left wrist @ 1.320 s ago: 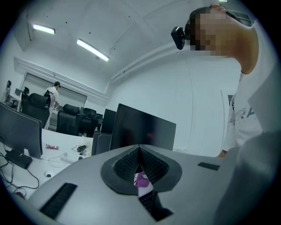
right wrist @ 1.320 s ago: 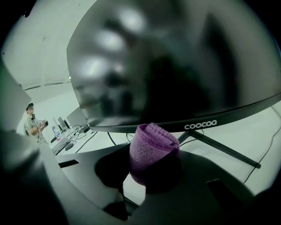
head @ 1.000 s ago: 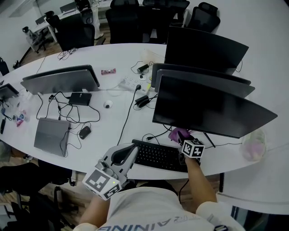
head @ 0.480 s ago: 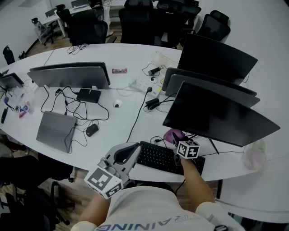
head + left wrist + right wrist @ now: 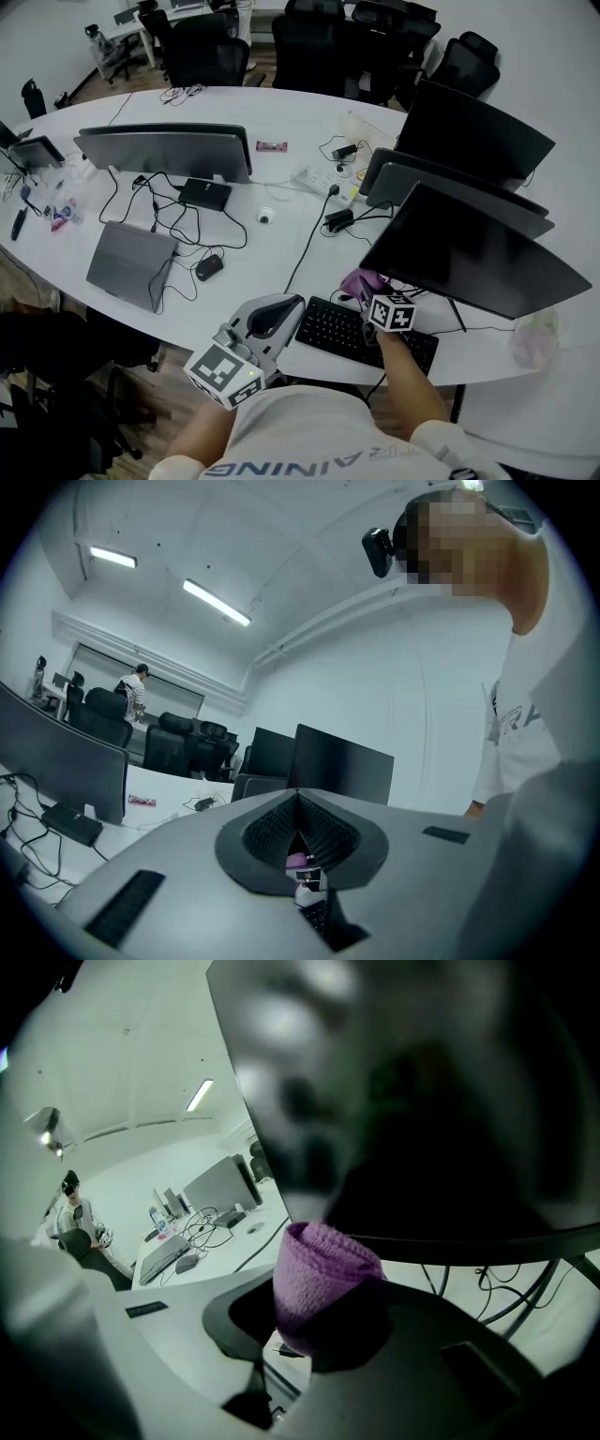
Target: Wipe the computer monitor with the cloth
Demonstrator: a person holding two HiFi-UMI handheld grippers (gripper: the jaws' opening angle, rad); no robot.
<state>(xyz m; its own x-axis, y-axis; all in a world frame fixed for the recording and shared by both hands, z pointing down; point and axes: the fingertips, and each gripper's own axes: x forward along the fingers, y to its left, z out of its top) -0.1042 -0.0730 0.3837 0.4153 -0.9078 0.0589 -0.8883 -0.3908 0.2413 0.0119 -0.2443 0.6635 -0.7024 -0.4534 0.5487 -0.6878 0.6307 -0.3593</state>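
A purple cloth (image 5: 323,1279) is folded and clamped between the jaws of my right gripper (image 5: 319,1330). In the head view the same cloth (image 5: 363,282) sits at the lower left corner of the nearest dark monitor (image 5: 473,253), with the right gripper (image 5: 373,292) just above the keyboard. The monitor's black screen (image 5: 422,1101) fills the right gripper view, close in front of the cloth. My left gripper (image 5: 281,312) hangs at the table's front edge, left of the keyboard, jaws closed with nothing between them. In its own view the left gripper (image 5: 298,794) shows shut.
A black keyboard (image 5: 361,333) lies under the near monitor. Two more monitors (image 5: 469,127) stand behind it, another monitor (image 5: 164,150) at the left. A closed laptop (image 5: 131,262), a mouse (image 5: 208,267), cables and a power strip (image 5: 323,178) lie on the white table (image 5: 234,295). Office chairs stand beyond.
The head view has drifted, so everything sits further right and lower in frame. The right gripper with the cloth stays at the monitor's lower left corner. The left gripper keeps its place.
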